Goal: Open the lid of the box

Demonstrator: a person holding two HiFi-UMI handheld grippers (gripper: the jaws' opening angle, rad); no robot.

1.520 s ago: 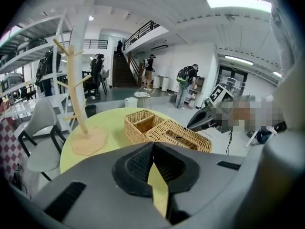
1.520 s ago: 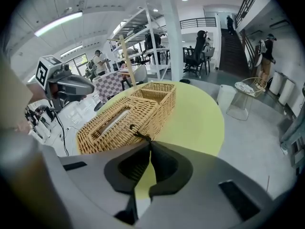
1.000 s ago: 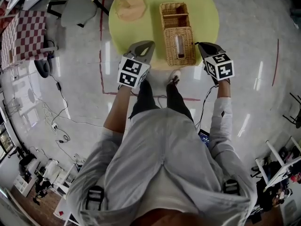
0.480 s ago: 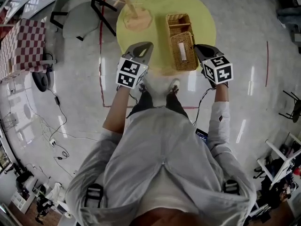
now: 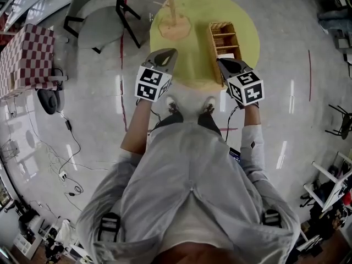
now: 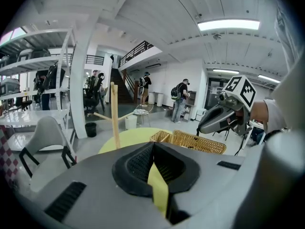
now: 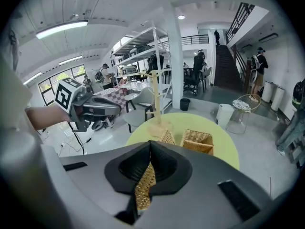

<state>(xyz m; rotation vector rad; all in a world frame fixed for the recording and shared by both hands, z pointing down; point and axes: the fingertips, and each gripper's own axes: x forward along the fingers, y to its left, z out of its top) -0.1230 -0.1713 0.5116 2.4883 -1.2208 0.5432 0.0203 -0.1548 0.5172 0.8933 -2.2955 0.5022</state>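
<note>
A wicker box (image 5: 223, 36) stands on the round yellow table (image 5: 192, 65), its inner compartments showing. My right gripper (image 5: 222, 62) is at the box's near end, shut on the edge of the wicker lid (image 6: 202, 143), which is lifted and tilted up from the box. In the right gripper view wicker fills the slit between the jaws of that gripper (image 7: 149, 146). From the left gripper view, the right gripper (image 6: 198, 130) touches the lid's edge at its tip. My left gripper (image 5: 167, 54) hovers shut over the table's near left edge, holding nothing.
A wooden stand (image 5: 175, 22) with a post rises on the table left of the box. A grey chair (image 5: 99, 12) and a checkered table (image 5: 27, 51) are at the far left. Red tape lines cross the floor. The person's feet are just below the table edge.
The lid lay flat on the box a second ago; it now stands lifted, exposing the compartments. The right gripper moved left with it. The left gripper has hardly moved.
</note>
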